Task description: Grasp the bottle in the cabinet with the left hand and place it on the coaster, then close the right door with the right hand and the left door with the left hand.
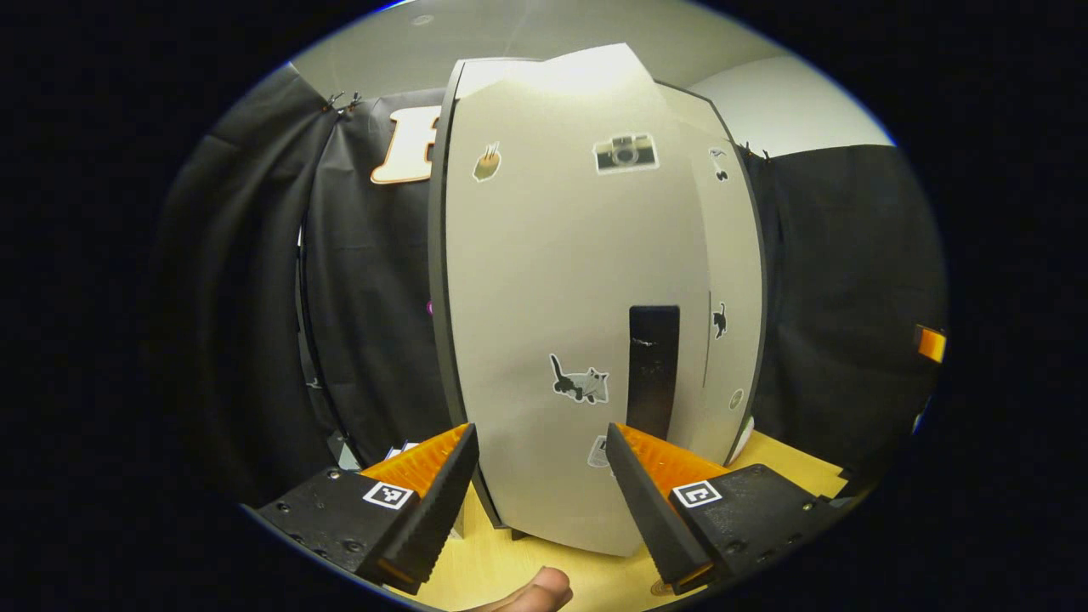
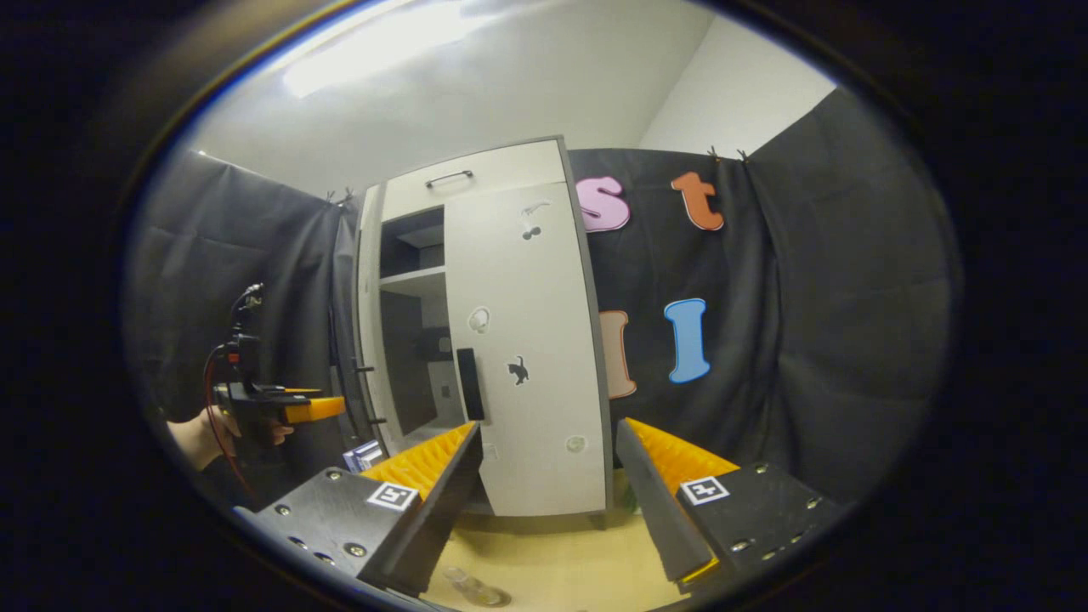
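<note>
The white cabinet's left door (image 1: 561,297) stands right in front of my left gripper (image 1: 541,433), swung most of the way toward the cabinet. It carries stickers and a black handle (image 1: 653,370). My left gripper is open, its fingers either side of the door's lower part, with nothing held. The right door (image 1: 733,280) lies flat behind it. In the right gripper view the right door (image 2: 527,357) is closed, the left door (image 2: 370,323) stands ajar, and shelves (image 2: 412,280) show in the gap. My right gripper (image 2: 548,427) is open and empty, back from the cabinet.
A hand holds the left gripper (image 2: 289,410) at the left of the cabinet. The wooden table (image 2: 552,552) runs under the cabinet. A clear round object (image 2: 472,586) lies at the table's near edge, too cut off to identify. A thumb (image 1: 535,593) pokes in below.
</note>
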The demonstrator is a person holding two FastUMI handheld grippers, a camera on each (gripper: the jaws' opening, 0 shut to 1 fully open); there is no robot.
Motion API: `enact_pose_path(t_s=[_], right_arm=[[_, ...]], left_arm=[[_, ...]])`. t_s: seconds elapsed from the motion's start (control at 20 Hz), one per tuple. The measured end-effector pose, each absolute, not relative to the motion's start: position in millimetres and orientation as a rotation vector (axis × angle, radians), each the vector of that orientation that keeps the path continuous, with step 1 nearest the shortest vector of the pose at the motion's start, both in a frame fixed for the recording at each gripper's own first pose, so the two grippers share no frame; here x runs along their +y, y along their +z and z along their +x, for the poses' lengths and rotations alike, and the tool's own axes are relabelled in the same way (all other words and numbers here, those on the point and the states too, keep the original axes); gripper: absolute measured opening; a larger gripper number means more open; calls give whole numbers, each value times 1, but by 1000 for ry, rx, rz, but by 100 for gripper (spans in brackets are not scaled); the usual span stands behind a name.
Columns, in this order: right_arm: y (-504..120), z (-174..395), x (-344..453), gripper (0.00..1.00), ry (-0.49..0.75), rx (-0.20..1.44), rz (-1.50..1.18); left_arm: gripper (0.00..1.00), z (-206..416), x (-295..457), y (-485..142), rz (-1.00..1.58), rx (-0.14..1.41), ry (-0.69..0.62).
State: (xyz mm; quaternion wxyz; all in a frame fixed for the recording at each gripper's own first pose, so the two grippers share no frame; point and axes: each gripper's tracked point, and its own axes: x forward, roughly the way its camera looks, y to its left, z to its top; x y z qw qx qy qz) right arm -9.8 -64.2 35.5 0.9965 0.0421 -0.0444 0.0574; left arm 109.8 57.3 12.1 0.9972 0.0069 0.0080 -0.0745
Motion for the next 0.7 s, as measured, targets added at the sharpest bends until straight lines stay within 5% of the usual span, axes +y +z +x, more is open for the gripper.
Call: enact_pose_path(t_s=[0.7], right_arm=[[44,-31,-41,96,164,-127,59]], left_arm=[[94,18,42,6,-25,39,26]])
